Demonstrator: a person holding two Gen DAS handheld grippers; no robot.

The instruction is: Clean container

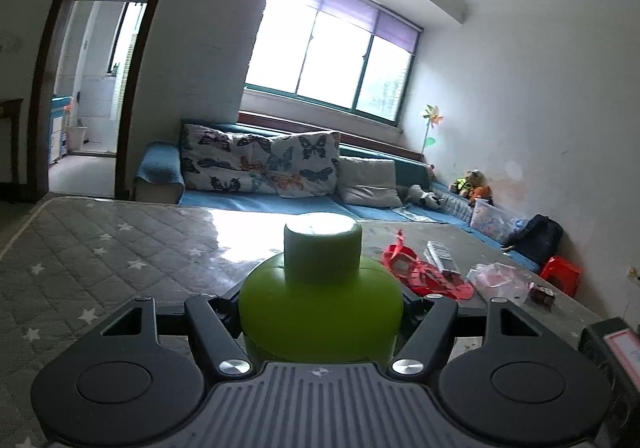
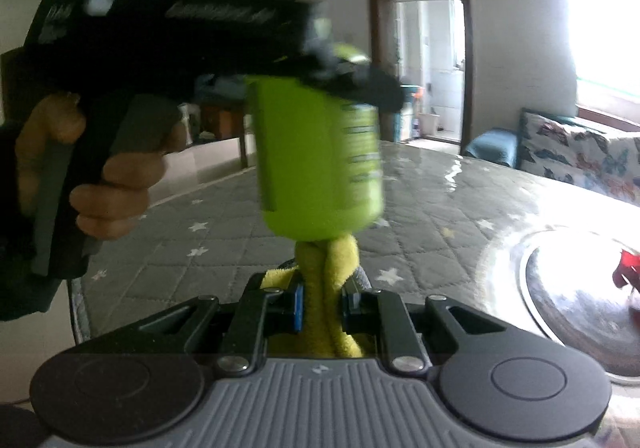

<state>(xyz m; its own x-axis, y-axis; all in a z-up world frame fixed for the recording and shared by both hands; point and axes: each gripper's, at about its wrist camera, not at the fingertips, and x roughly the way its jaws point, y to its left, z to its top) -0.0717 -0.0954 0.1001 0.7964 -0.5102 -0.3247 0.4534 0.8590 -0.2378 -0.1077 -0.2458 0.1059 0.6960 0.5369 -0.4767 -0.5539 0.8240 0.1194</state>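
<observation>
Left wrist view. Left gripper point(image 1: 320, 312): closed on the green container point(image 1: 320, 308), which is clamped at the shoulder between the two fingers and fills the space directly ahead. Pale cap point(image 1: 322, 252) uppermost; long axis upright, running away from the gripper body. Beyond: quilted star-patterned bench point(image 1: 100, 248), red packaging point(image 1: 424, 272) ahead to the right.

Right wrist view. Right gripper point(image 2: 322, 304): closed on a yellow cloth point(image 2: 328, 272), a twisted fold standing up between the fingers. Container point(image 2: 316, 159) held straight ahead and above, base downward, its underside meeting the cloth tip. Left gripper seen gripped in a hand point(image 2: 104, 175), ahead to the left. Image blurred; wiping of the base is judged under way.
</observation>
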